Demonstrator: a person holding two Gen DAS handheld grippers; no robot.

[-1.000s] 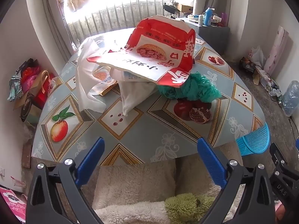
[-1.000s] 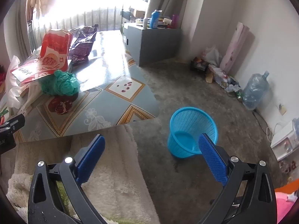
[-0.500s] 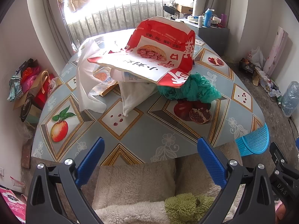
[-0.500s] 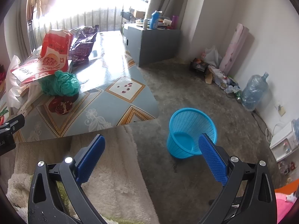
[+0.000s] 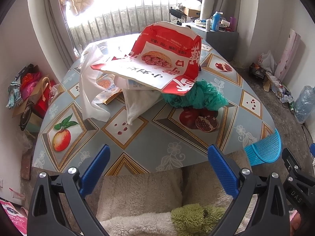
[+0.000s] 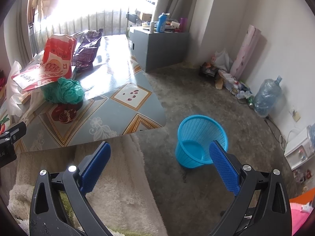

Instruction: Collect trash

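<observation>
On the table (image 5: 196,137), whose cloth is printed with fruit, the trash lies heaped toward the far middle: a red and white paper food bag (image 5: 157,63) sits on top, tilted, over a white plastic bag (image 5: 88,90) at its left and a crumpled green plastic bag (image 5: 198,97) at its right, the green one touching the red bag's lower edge; in the right wrist view a purple snack packet (image 6: 87,49) lies behind the red bag, farther along the table; the blue mesh basket (image 6: 200,139) stands upright on the grey floor just beside the table's near right corner, with nothing visible inside it; the left gripper (image 5: 157,169) hangs over the near table edge and a cream fleece-covered lap, its blue-padded jaws spread wide and gripping nothing, well short of the heap; the right gripper (image 6: 159,165) is likewise spread wide and empty, its left pad over the fleece and its right pad overlapping the basket's rim in the view.
</observation>
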